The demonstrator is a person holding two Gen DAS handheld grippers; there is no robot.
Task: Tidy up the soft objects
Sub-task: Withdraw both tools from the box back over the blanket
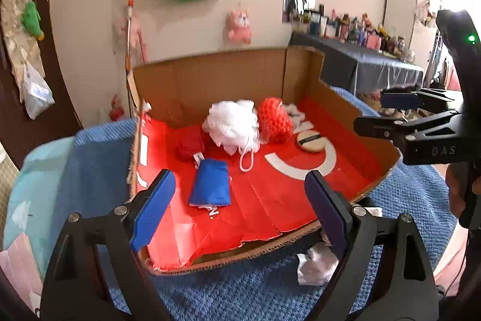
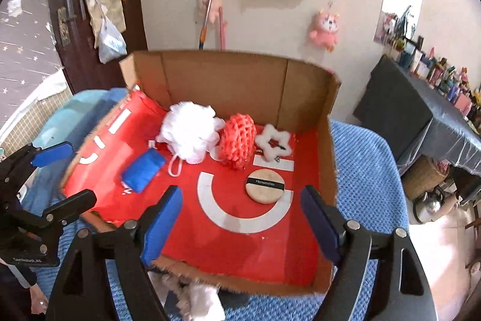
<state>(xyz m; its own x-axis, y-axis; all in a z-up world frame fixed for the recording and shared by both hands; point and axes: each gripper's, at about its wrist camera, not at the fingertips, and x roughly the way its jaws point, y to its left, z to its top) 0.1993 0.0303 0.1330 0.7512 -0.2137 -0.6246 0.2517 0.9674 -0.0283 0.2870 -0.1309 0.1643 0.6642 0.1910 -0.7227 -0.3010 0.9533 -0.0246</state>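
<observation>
Ahead of both spread, empty claws, the left gripper [image 1: 240,212] faces the blue pouch [image 1: 210,185], lying lengthwise near-to-far on the cardboard box's [image 2: 228,74] red floor, while the right gripper [image 2: 240,224] sits nearer the round puff [image 2: 266,185].

1. Cardboard box [image 2: 326,158]: tall back and right walls block entry; near edge low, open
2. Red floor [image 2: 240,254]: front bare
3. Loofah [image 2: 189,134], mesh ball [image 2: 237,140], pouch [image 2: 142,169], puff [image 2: 264,185] crowd the rear
</observation>
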